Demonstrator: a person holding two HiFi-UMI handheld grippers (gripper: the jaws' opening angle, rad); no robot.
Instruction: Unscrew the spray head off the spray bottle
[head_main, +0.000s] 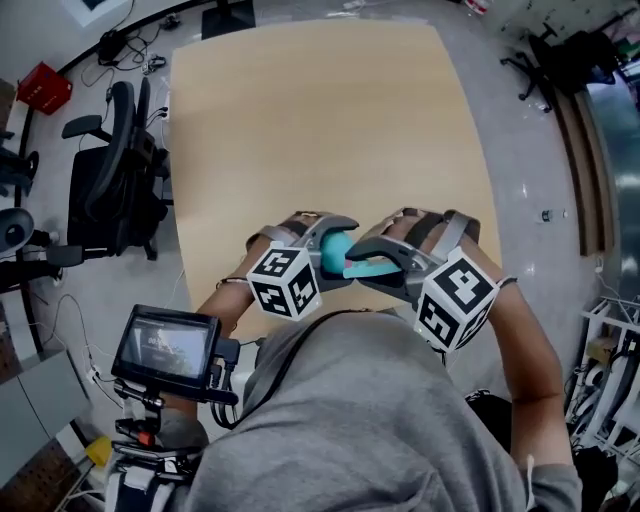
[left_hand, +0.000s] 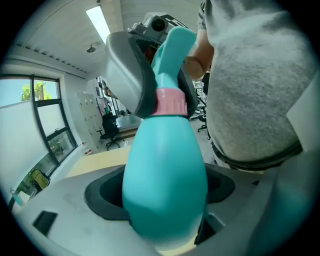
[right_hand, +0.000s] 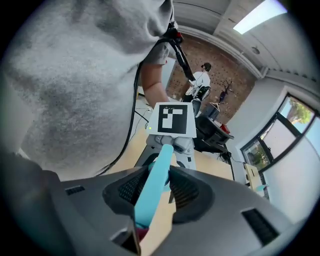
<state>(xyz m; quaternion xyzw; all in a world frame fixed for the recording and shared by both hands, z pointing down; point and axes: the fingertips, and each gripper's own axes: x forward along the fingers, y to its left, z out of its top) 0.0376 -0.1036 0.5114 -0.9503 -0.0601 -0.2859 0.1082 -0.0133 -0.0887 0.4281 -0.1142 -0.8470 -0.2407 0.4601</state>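
Teal spray bottle (head_main: 338, 246) gripped in left tongs (head_main: 330, 237), spray head (head_main: 362, 268) clamped in right tongs (head_main: 376, 257), over tan surface (head_main: 320, 120), office chair (head_main: 115, 180) beside it.

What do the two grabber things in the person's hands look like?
The left gripper and the right gripper are smooth grey shells with black, dotted pads lining the jaws. Each carries a white cube printed with black square markers. Dark and pale bands cross the backs of the hands. The person wears a grey shirt.
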